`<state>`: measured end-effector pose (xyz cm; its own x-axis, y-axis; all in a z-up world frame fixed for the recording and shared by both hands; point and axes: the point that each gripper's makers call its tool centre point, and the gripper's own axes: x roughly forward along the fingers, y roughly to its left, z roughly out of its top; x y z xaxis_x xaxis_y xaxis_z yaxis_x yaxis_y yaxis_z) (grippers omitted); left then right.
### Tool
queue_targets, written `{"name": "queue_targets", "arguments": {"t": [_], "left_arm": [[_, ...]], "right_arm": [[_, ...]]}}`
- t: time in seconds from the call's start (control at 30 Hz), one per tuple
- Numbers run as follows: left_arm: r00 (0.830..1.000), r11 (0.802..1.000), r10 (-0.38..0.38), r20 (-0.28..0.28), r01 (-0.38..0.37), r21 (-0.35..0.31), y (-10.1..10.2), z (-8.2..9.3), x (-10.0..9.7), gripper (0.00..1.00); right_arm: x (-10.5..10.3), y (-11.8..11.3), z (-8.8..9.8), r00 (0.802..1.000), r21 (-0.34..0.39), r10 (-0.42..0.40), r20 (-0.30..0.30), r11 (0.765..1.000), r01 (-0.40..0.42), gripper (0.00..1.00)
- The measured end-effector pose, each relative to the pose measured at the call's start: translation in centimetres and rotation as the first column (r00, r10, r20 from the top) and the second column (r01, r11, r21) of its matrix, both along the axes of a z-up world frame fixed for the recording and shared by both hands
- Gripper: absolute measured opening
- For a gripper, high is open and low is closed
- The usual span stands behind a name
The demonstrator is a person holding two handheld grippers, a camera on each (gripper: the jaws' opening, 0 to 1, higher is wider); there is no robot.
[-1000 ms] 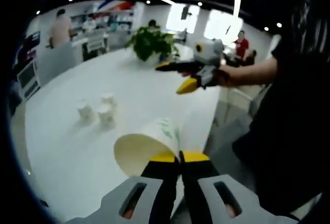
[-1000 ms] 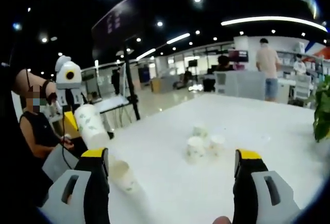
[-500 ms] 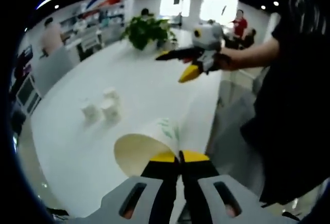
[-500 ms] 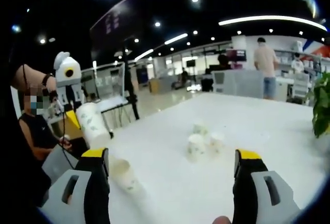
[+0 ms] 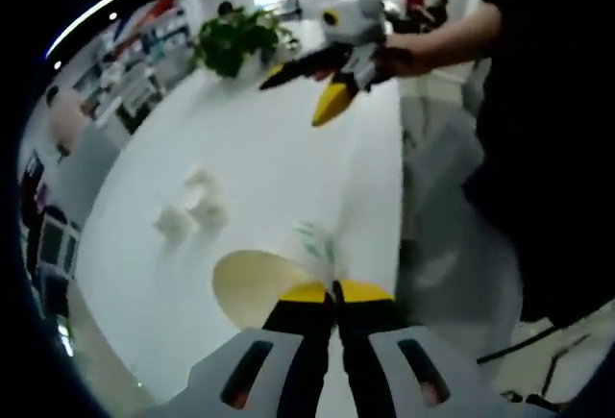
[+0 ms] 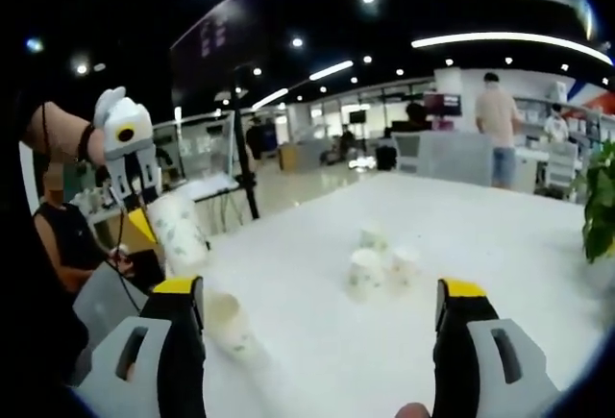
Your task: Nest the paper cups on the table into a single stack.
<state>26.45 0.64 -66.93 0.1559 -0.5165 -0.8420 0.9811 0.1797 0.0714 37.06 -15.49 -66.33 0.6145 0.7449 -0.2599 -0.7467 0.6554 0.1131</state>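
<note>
left gripper (image 5: pixel 333 292): jaws pinched on paper cup (image 5: pixel 274 283) rim (mouth facing camera)
right gripper (image 6: pixel 322 303): jaws wide apart, nothing between
three cups (image 6: pixel 380 262): on table (image 6: pixel 500 245), beyond right gripper

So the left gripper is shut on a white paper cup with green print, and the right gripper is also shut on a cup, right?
Not quite. The left gripper is shut on the white paper cup with green print, but the right gripper is open and holds nothing, as the right gripper view shows.
</note>
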Motion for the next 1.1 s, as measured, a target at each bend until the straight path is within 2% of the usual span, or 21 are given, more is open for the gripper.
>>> {"name": "queue_targets", "arguments": {"t": [0.07, 0.17, 0.3, 0.43, 0.6, 0.67, 0.7, 0.77, 0.9, 0.97, 1.0, 1.1], "left_arm": [[0.997, 0.996, -0.07, 0.025, 0.068, 0.051, 0.0, -0.5, -0.1, 0.0], [0.992, 0.986, -0.121, 0.037, 0.115, 0.116, 0.6, -1.1, -0.1, 0.0], [0.988, 0.983, -0.143, 0.052, 0.136, 0.124, 0.4, -1.1, 0.2, 0.0], [0.976, 0.963, -0.211, 0.062, 0.196, 0.184, 0.7, -1.6, 0.3, 0.0], [0.963, 0.947, -0.258, 0.071, 0.238, 0.217, 1.0, -2.1, 0.5, 0.0], [0.958, 0.935, -0.281, 0.061, 0.259, 0.243, 1.3, -2.4, 0.4, 0.0], [0.945, 0.92, -0.321, 0.067, 0.295, 0.26, 1.3, -2.5, 0.4, 0.0], [0.938, 0.914, -0.339, 0.069, 0.311, 0.26, 1.2, -2.5, 0.3, 0.0], [0.941, 0.915, -0.334, 0.061, 0.308, 0.26, 1.1, -2.7, 0.2, 0.0], [0.936, 0.904, -0.348, 0.048, 0.322, 0.279, 1.3, -3.0, 0.0, 0.0], [0.929, 0.895, -0.368, 0.05, 0.339, 0.288, 1.3, -3.1, 0.0, 0.0], [0.927, 0.894, -0.371, 0.048, 0.343, 0.287, 1.1, -3.0, -0.2, 0.0]], "right_arm": [[0.1, 0.1, -0.1, 1.0, -0.008, 0.006, 0.004, 1.0, -0.006, 0.99], [0.3, 0.0, -0.3, 1.0, 0.001, 0.003, -0.001, 1.0, -0.003, 0.99], [0.5, -0.1, -0.1, 1.0, 0.0, 0.008, 0.012, 1.0, -0.008, 0.97], [0.7, -0.2, -0.2, 1.0, -0.005, 0.011, 0.015, 1.0, -0.011, 0.97], [0.9, -0.3, -0.3, 1.0, 0.006, 0.003, 0.006, 1.0, -0.003, 0.97], [0.9, -0.2, -0.2, 1.0, 0.009, 0.004, 0.009, 1.0, -0.004, 0.97], [0.9, -0.1, -0.1, 1.0, 0.008, 0.006, 0.011, 1.0, -0.006, 0.97], [0.9, -0.1, -0.1, 1.0, 0.004, 0.008, 0.011, 1.0, -0.008, 0.97], [0.9, -0.1, -0.2, 1.0, -0.009, 0.013, 0.01, 1.0, -0.013, 0.96], [0.8, -0.2, -0.3, 1.0, -0.01, 0.014, 0.006, 1.0, -0.014, 0.96], [0.8, -0.2, -0.4, 1.0, -0.012, 0.013, 0.004, 1.0, -0.013, 0.96], [0.8, -0.4, -0.5, 1.0, -0.018, 0.01, 0.003, 1.0, -0.01, 0.96]]}}
